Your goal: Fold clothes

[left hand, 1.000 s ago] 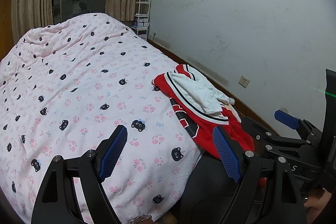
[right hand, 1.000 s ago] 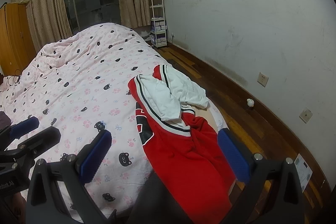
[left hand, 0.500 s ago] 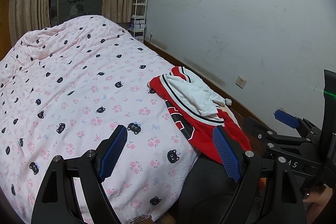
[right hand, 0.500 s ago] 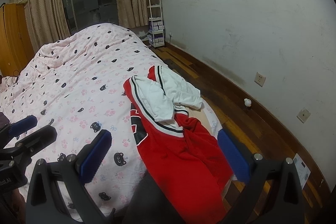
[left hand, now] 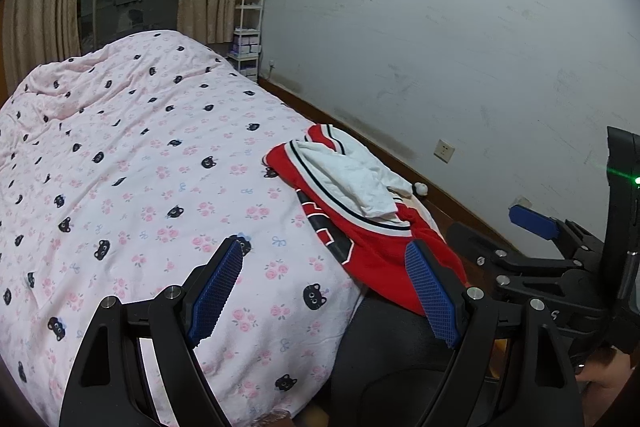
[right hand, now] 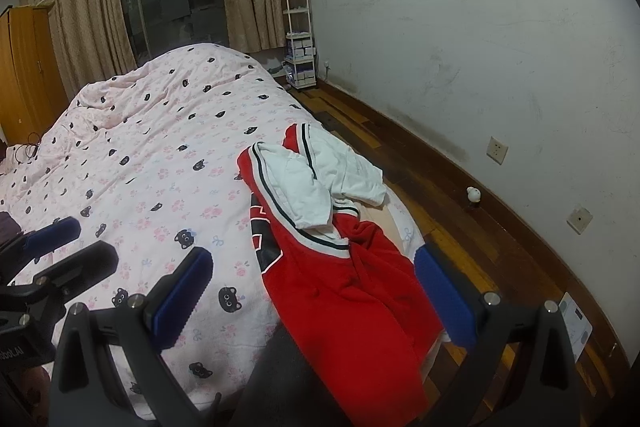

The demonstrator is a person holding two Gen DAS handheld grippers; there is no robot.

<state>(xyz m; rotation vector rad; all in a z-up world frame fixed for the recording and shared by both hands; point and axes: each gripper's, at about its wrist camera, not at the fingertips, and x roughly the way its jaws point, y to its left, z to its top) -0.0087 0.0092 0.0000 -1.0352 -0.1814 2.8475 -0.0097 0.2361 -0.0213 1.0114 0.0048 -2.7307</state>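
Note:
A crumpled red and white jacket (right hand: 340, 267) lies on the right side of the bed (right hand: 168, 155), its red part hanging over the near right corner. It also shows in the left wrist view (left hand: 360, 211). My left gripper (left hand: 328, 287) is open and empty, held above the bed's near edge, left of the jacket. My right gripper (right hand: 312, 295) is open and empty, hovering above the jacket's red lower part. The right gripper (left hand: 560, 259) shows at the right of the left wrist view. The left gripper (right hand: 48, 259) shows at the left of the right wrist view.
The bed has a pink quilt (left hand: 120, 167) with black cat prints. A white wall (right hand: 480, 47) and wooden floor (right hand: 440, 187) run along the right. A white shelf rack (right hand: 300, 35) stands by the curtains. A dark cloth (right hand: 288, 379) lies at the bed's near edge.
Both grippers have drawn back and risen slightly, so the bed and jacket sit a little lower and farther in view. The jaws have stayed open.

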